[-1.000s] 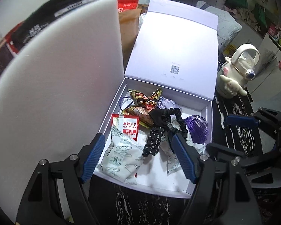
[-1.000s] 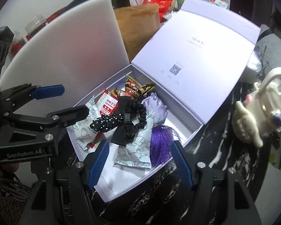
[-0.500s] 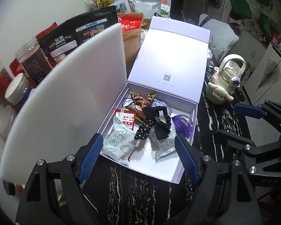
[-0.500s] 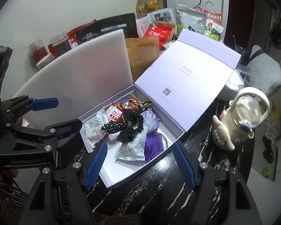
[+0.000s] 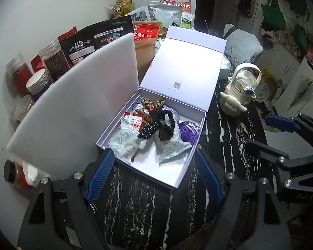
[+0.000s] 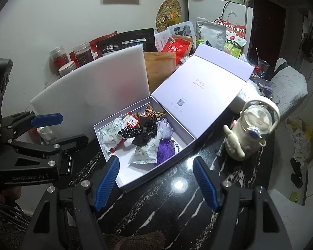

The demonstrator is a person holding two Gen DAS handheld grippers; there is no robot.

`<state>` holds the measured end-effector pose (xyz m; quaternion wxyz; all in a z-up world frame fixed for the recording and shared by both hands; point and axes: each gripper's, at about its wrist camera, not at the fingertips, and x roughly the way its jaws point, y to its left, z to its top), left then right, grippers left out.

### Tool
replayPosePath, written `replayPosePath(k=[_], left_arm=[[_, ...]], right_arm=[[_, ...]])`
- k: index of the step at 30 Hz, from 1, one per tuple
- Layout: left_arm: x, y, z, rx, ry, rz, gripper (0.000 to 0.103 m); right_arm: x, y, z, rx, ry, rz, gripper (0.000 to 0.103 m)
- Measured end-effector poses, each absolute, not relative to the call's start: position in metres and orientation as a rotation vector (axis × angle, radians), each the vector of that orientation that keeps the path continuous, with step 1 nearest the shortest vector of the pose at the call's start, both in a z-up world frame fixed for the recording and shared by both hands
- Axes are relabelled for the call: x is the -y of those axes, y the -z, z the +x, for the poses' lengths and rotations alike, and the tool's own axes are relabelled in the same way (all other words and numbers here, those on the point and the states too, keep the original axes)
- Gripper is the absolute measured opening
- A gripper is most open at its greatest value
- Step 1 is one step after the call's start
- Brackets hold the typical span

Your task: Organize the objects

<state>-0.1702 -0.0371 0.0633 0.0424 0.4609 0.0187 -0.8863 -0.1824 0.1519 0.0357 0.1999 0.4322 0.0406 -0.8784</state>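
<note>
A: Left gripper is hovering over the near edge of the black marbled table, fingers spread wide, gripping nothing. Right gripper is doing the same, wide apart and empty.

B: Where is the box sitting?

A: The white box is lying open mid-table just beyond both sets of fingertips, its lid standing up on the far side. Inside, things are piling toward the far left corner: a black hair scrunchie and a polka-dot bow on top, white patterned sachets beneath, a red packet at left, a purple tassel against the right wall. The near part of the box floor is showing bare.

B: Surroundings?

A: A white foam sheet is leaning upright just left of the box. A cream cartoon-shaped bottle is standing right of it, apart from the box. Snack bags and jars are crowding the far left by the wall.
</note>
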Motion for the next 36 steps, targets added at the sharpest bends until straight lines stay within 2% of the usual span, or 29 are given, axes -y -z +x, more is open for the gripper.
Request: replayPosePath(k=[20,36], left_arm=[[-0.023,-0.055,-0.087,-0.155,2.621,1.348,0.079],[-0.028,-0.054,-0.069,-0.205,2.573,1.335,0.079]], right_arm=[[-0.196,-0.033,-0.115,-0.156,2.372,1.158,0.073],[-0.206,-0.033,-0.095,-0.152,2.37,1.125,0.073]])
